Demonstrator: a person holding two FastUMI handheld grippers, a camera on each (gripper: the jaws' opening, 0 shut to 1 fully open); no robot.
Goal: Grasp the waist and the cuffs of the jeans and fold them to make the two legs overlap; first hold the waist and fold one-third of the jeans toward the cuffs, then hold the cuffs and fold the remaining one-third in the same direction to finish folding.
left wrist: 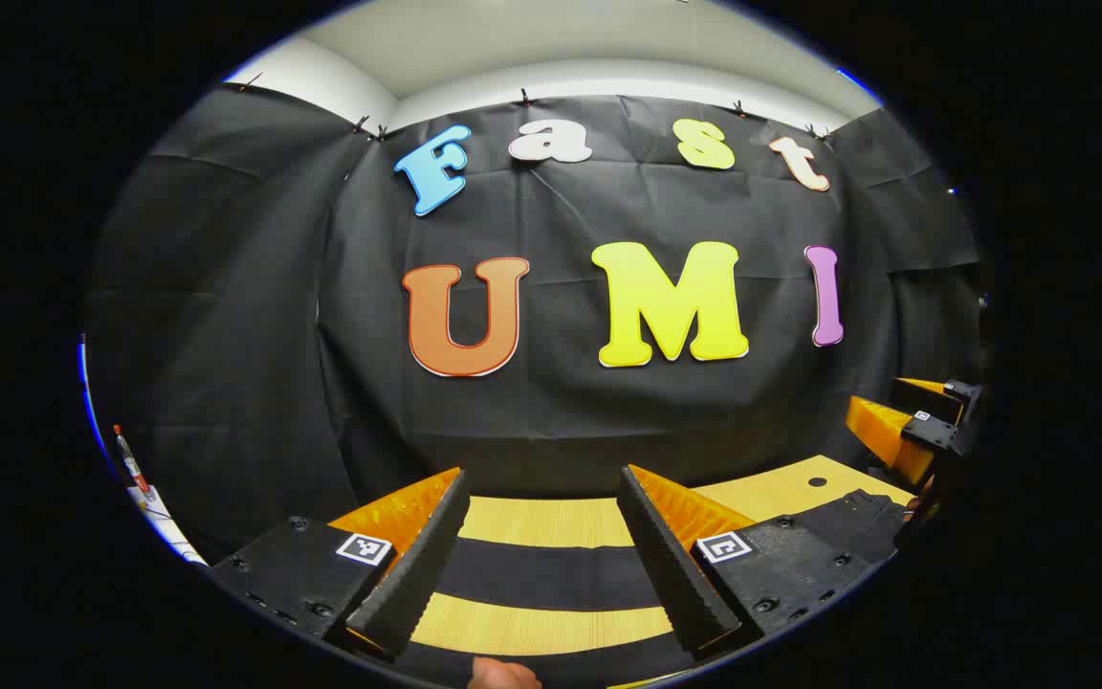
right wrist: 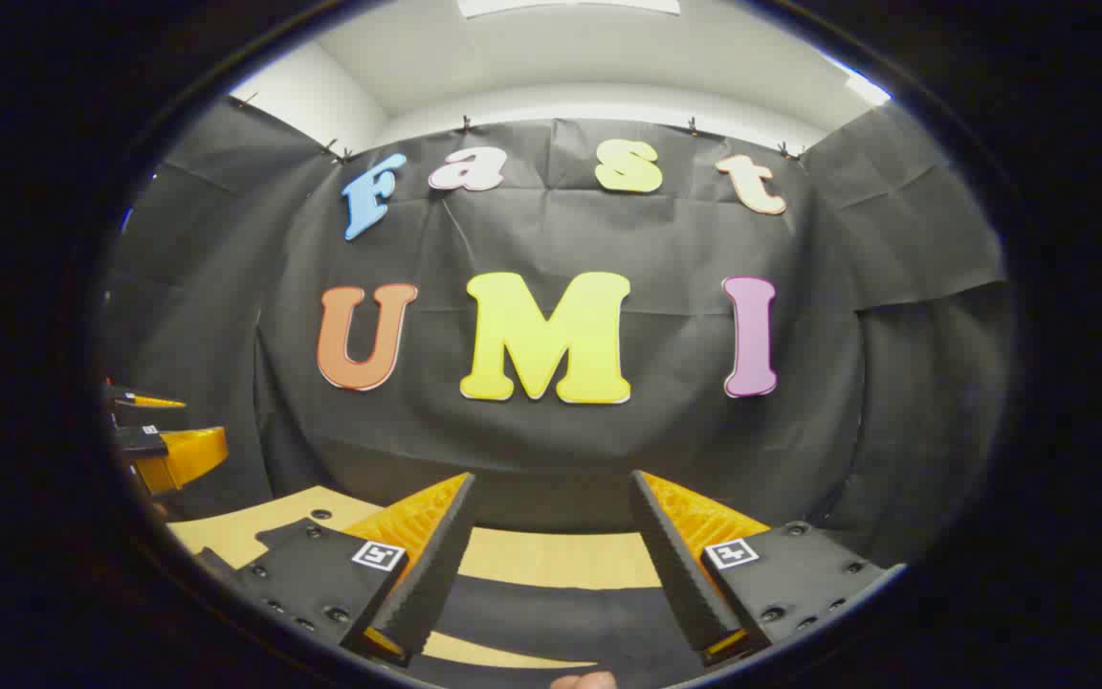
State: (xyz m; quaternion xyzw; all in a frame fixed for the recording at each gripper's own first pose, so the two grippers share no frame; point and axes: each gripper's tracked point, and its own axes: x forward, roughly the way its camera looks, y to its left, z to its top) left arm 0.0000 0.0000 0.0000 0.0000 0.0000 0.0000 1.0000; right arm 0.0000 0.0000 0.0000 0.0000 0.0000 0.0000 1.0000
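Observation:
My left gripper (left wrist: 541, 476) is open and held above the wooden table (left wrist: 551, 522), with nothing between its fingers. Dark fabric bands, apparently the jeans (left wrist: 541, 577), cross the table below it, and a dark cloth edge (left wrist: 857, 512) lies to the right. My right gripper (right wrist: 553, 478) is also open and holds nothing, above another dark band of the jeans (right wrist: 551, 622). Each view catches the other gripper at its side: the right gripper (left wrist: 914, 431) in the left gripper view, the left gripper (right wrist: 164, 445) in the right gripper view. I cannot make out the waist or the cuffs.
The black cloth wall stands close behind the table's far edge. A red-capped pen (left wrist: 130, 461) and a white object (left wrist: 164, 524) sit at the far left. A small round hole (left wrist: 817, 481) marks the tabletop. A person's fingertip (left wrist: 503, 675) shows at the bottom edge.

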